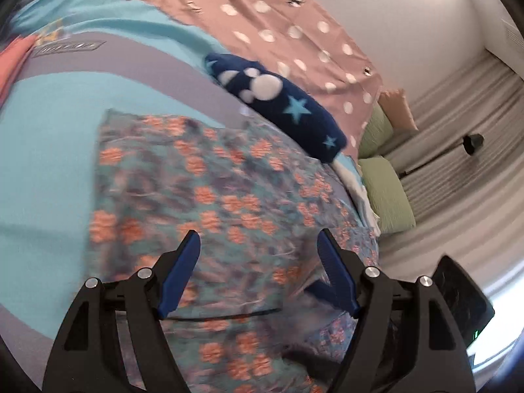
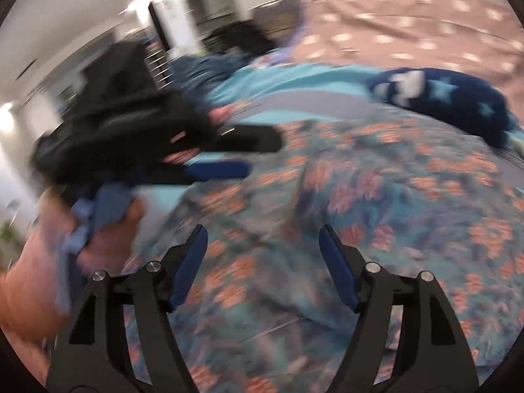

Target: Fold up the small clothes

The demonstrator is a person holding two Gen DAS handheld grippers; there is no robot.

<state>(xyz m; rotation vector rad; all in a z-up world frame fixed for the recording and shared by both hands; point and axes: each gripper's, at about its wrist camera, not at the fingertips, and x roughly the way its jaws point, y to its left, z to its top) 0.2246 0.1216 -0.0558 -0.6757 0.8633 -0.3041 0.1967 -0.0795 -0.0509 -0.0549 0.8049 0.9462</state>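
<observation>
From my left wrist camera I see my left gripper [image 1: 257,245] at the bottom of the frame with its blue-padded jaws spread apart and nothing between them, hovering over a crumpled teal garment printed with orange flowers [image 1: 209,190] that fills the centre and lower middle. It lies on a turquoise bedspread with grey bands [image 1: 49,150] running across the left side, and just beyond the garment, right of centre, I make out a rolled navy fleece piece with white blobs and light blue stars [image 1: 278,98]. A dusty pink sheet with white polka dots [image 1: 278,16] covers the upper middle, and two pale green pillows [image 1: 386,190] sit at the right edge of the bed beside a grey carpeted floor [image 1: 458,114].
</observation>
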